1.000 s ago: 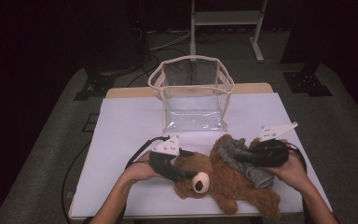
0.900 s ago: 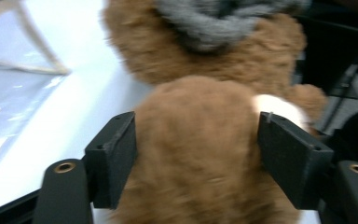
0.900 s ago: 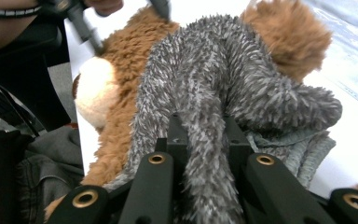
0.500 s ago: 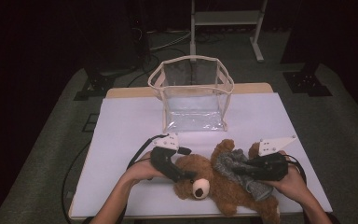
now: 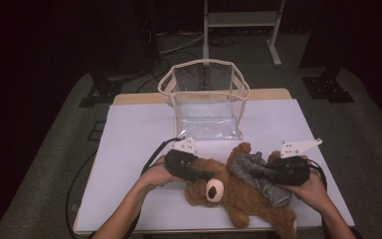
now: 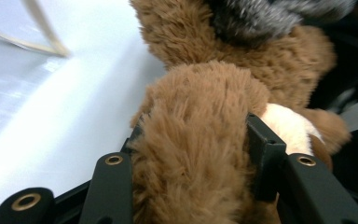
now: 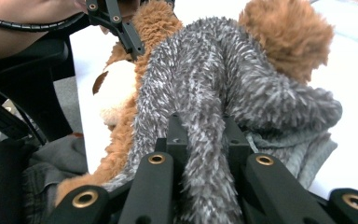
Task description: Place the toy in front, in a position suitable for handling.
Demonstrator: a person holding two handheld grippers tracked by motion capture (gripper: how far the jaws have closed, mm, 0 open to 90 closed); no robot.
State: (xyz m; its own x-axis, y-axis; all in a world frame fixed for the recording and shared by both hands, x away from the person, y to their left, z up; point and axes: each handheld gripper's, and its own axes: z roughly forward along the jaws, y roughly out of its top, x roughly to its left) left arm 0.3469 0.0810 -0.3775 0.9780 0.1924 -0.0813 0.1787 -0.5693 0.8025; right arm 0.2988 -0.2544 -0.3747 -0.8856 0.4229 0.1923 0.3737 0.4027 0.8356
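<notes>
In the high view, at the lower centre of the frame, a brown teddy bear [image 5: 238, 191] lies on the white table [image 5: 134, 149], wearing a grey fuzzy garment [image 5: 261, 174]; the person's forearms come in from the bottom edge on either side of it. The left gripper [image 5: 204, 175] sits at the bear's left side, by its head; in the left gripper view its jaws have just been closing and now press a thick brown furry part of the bear [image 6: 200, 140] between them, fur bulging out past both pads. The right gripper [image 5: 258, 173] lies at the lower right; in the right gripper view its jaws are pinched nearly together on a strip of the garment [image 7: 205, 140], which runs up from between them towards the top of the frame. Farther off, at upper centre of the high view, a clear bag with a cream rim [image 5: 206, 97] stands open, apart from the bear.
</notes>
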